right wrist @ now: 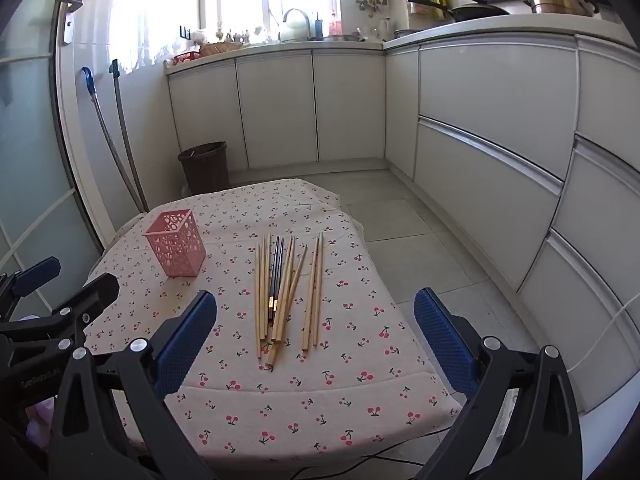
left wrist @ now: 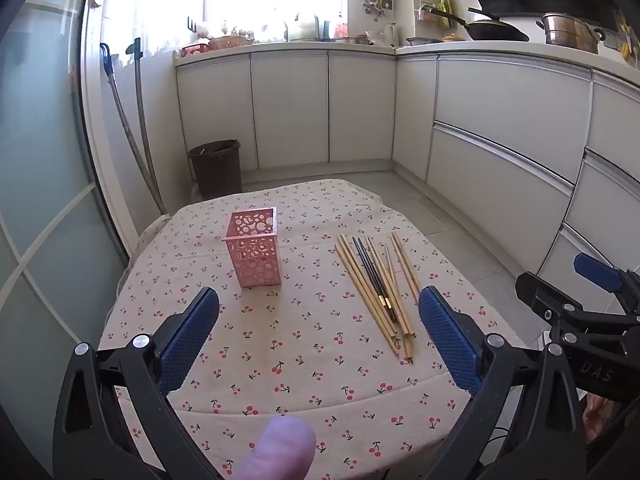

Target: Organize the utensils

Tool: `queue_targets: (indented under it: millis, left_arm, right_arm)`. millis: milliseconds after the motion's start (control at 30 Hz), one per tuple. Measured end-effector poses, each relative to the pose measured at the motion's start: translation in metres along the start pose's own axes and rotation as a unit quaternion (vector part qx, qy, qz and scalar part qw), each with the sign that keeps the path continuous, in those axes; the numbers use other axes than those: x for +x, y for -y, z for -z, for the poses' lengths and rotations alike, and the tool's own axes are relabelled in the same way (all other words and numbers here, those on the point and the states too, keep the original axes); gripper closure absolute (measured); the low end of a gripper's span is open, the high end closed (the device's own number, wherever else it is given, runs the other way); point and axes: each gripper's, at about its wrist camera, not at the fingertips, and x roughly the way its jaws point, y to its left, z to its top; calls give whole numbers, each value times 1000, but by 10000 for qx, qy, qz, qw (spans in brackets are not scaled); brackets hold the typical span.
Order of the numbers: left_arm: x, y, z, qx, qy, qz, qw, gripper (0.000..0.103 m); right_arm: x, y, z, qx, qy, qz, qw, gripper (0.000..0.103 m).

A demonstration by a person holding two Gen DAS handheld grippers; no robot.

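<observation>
Cloth (left wrist: pixel 288 360) printed with red cherries covered a small table, and its near edge fell away just in front of both grippers, while its far edge stopped short of the white cabinets (left wrist: pixel 292 108). Open tiled floor (right wrist: pixel 420 240) ran along the table's right side, between it and the drawer fronts. A dark waste bin (left wrist: pixel 216 166) stood on the floor beyond the far left corner.

On the cloth, the left half was bare apart from a pink perforated holder (left wrist: pixel 254 250), which stood upright toward the far left with free cloth all around it. The chopsticks (left wrist: pixel 378 292) lay in a loose bundle well to its right, flat on the cloth: mostly pale wooden ones with a dark pair (right wrist: pixel 275 276) among them. Their long axes ran roughly from near to far; in the right wrist view they fanned slightly, with two pale ones lying a little apart on the right.

The left gripper (left wrist: pixel 318 332) hung above the near cloth with its blue pads spread wide, holding nothing. The right gripper (right wrist: pixel 316 332) was likewise spread and empty, framing the near ends of the chopsticks from above without touching them.

Letters reading "DAS" showed on the right gripper's black body in the left wrist view; other lettering on the left gripper was too faint to read.
</observation>
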Motion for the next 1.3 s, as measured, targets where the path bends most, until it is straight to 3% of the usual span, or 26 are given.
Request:
queue_targets:
  millis: [1300]
  left_arm:
    - [9, -6, 4, -150, -166, 67, 9997, 7]
  right_arm:
    - [4, -2, 5, 29, -124, -21, 9999, 7]
